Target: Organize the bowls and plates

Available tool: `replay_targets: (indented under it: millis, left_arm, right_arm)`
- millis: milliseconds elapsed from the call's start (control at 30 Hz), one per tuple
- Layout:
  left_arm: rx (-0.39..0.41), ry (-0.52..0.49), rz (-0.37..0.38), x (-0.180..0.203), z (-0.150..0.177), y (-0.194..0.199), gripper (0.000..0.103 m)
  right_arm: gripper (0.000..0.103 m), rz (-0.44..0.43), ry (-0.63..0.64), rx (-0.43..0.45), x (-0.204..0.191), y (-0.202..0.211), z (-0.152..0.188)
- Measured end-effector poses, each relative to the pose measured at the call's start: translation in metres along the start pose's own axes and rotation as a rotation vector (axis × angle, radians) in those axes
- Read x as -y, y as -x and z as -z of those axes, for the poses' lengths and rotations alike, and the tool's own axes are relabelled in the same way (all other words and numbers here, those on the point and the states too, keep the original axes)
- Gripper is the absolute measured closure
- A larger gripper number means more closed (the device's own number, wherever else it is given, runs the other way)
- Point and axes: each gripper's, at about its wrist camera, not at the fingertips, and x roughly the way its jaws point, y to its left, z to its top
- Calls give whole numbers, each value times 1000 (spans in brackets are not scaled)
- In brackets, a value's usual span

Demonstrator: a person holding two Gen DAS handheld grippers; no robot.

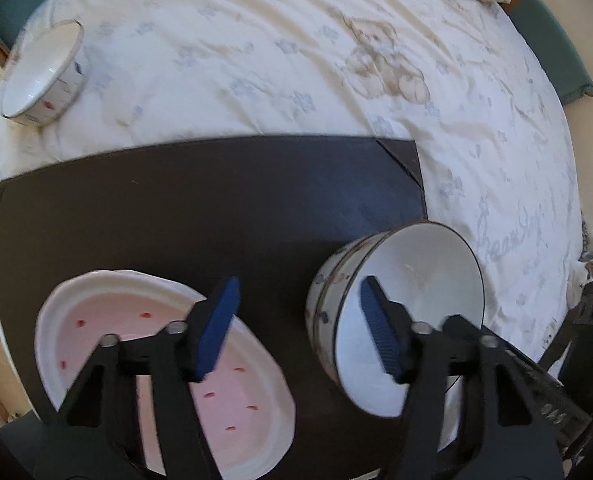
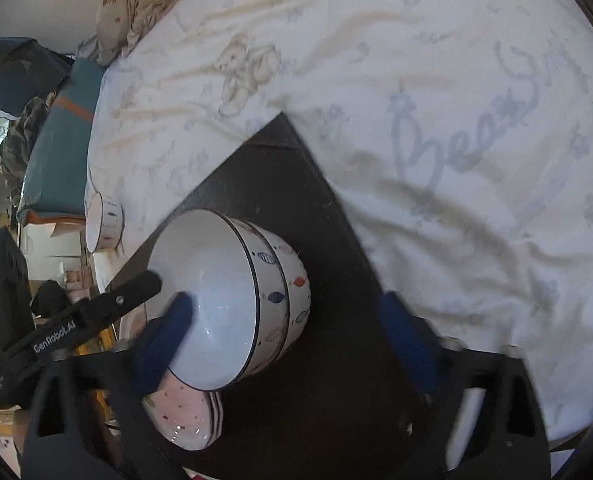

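A dark rectangular mat (image 1: pixel 200 208) lies on a cream bedsheet printed with teddy bears and pale blue flowers (image 1: pixel 256 60). Two of the task's things sit on the mat: a white-rimmed pink plate with small red marks (image 1: pixel 96 312) at the near left, and to its right a stack of two white ceramic bowls with dark rims and painted leaf shapes (image 1: pixel 416 264). A third small white bowl with a dark rim (image 1: pixel 42 72) stands alone on the sheet, far left and well apart from the mat.

The step in hand looks like gathering the bowls: two are already nested, one is not yet collected.

The left gripper (image 1: pixel 298 326) hangs over the gap between plate and stack, jaws released; one blue pad (image 1: pixel 216 328) shows over the plate's right edge, the other over the stack's mouth, and neither appears to press on anything. In the right wrist view the right gripper (image 2: pixel 288 340) straddles the bowl stack (image 2: pixel 232 300): its left pad (image 2: pixel 164 340) lies against the bowl's inner wall, while the right pad stands clear over the mat, so the jaws are parted and not clenched on the stack.

Next, I judge, one gripper must steady or carry the stack while the other goes far left for the lone bowl, taking it by the rim and keeping it level so that it nests in the stack
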Motion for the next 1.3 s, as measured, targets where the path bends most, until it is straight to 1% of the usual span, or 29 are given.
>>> replay_targets:
  millis: [33, 67, 100, 133, 167, 233, 300, 400, 433, 533, 600, 733, 833, 967, 1133, 1300]
  left_arm:
    - [-16, 2, 5, 0, -1, -5, 55]
    - [-28, 8, 7, 0, -1, -9, 63]
    - [-43, 16, 14, -1, -2, -14, 67]
    - [-56, 24, 25, -3, -2, -18, 68]
    - [-73, 31, 37, -3, -2, -24, 71]
    - [-98, 34, 83, -3, 0, -33, 72]
    - [-102, 20, 109, 2, 3, -37, 73]
    - [-66, -26, 78, 12, 7, -36, 73]
    - [-62, -30, 74, 13, 8, -35, 73]
    - [-65, -32, 87, 11, 7, -35, 75]
    - [-58, -38, 88, 8, 7, -33, 79]
    - [-58, -33, 64, 8, 10, -31, 80]
    - [-54, -62, 47, 11, 14, -27, 81]
    - [-36, -49, 53, 9, 16, -17, 81]
    - [8, -62, 39, 11, 19, 5, 81]
    - [47, -55, 27, 2, 25, 29, 81]
  right_arm:
    - [36, -4, 7, -14, -2, -5, 0]
    - [38, -2, 10, -22, -3, -8, 0]
    - [43, -2, 15, -36, -5, -12, 1]
    - [48, -6, 21, -54, -7, -17, 2]
    - [50, -7, 24, -60, -8, -20, 2]
    - [58, 16, 39, -70, -9, -26, 3]
    - [58, 36, 45, -82, -8, -32, 4]
    - [59, 48, 59, -92, -8, -39, 5]
    - [60, 39, 65, -95, -9, -40, 6]
    - [60, 55, 83, -89, -13, -41, 7]
    - [61, 57, 88, -85, -13, -40, 7]
    - [63, 70, 105, -72, -15, -37, 8]
    - [63, 97, 144, -69, -23, -35, 11]
    - [63, 84, 144, -65, -23, -32, 14]
    - [63, 58, 161, -41, -31, -19, 17]
    - [63, 30, 182, -40, -47, -6, 27]
